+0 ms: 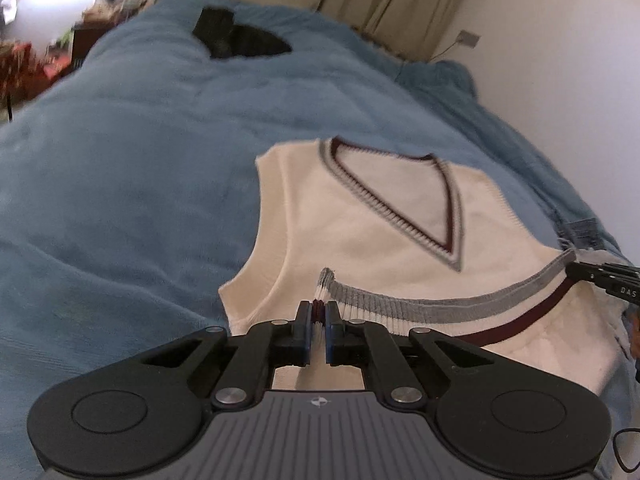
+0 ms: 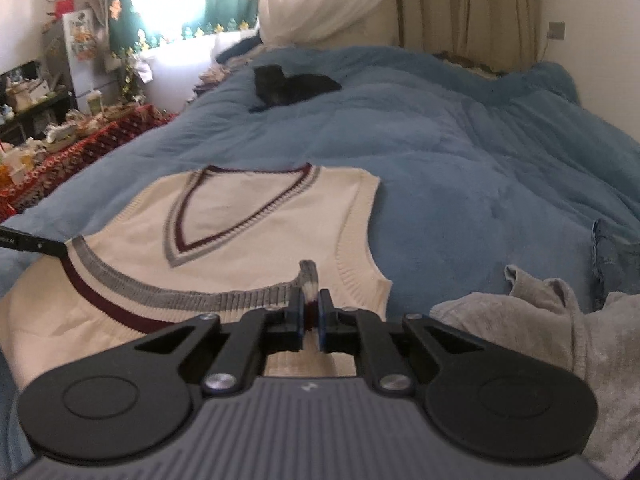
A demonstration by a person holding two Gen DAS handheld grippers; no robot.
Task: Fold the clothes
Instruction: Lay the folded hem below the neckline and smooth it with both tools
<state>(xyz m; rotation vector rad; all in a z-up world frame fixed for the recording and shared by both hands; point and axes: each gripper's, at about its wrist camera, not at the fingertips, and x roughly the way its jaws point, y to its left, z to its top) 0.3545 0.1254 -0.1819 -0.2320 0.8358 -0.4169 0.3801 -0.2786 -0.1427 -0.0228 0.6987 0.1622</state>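
Observation:
A cream sleeveless V-neck vest [image 1: 360, 232] [image 2: 248, 216] with grey and maroon trim lies on a blue blanket [image 1: 140, 180] [image 2: 460, 160], neck away from me. Its grey ribbed hem [image 1: 440, 308] [image 2: 180, 296] is lifted and folded up over the body. My left gripper [image 1: 319, 308] is shut on the hem's left corner. My right gripper [image 2: 310, 298] is shut on the hem's right corner. In the left wrist view the right gripper's fingers [image 1: 600, 276] pinch the hem's far end at the right edge; in the right wrist view the left gripper's fingers [image 2: 32, 244] show at the left edge.
A small black garment [image 1: 240, 40] [image 2: 292, 88] lies far up the bed. A grey garment [image 2: 540, 328] and a piece of denim [image 2: 612, 264] lie to the right of the vest. Curtains [image 2: 460, 8] and a wall stand behind; a cluttered table [image 2: 60, 144] lies left.

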